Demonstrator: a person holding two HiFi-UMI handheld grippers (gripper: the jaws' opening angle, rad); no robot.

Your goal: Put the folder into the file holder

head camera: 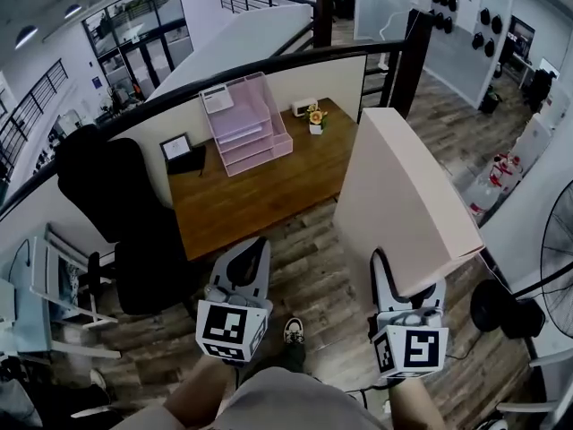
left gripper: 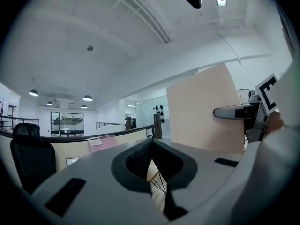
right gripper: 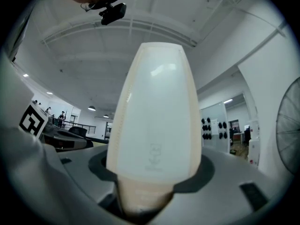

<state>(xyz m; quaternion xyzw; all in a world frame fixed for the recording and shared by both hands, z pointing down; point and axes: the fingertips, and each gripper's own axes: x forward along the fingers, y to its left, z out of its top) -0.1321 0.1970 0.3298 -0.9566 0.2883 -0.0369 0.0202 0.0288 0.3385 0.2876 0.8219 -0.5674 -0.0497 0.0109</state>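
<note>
- left gripper — my jaws pressed together on nothing; it sits low and near, probably to stay clear of the load.
- file holder stands far left on the desk; bare wood on its near side leaves room to approach.
- folder is upright, its near bottom edge clamped in my right gripper — well apart from the holder.

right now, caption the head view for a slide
Right gripper holds a beige folder; pink plastic file holder sits on wooden desk
</note>
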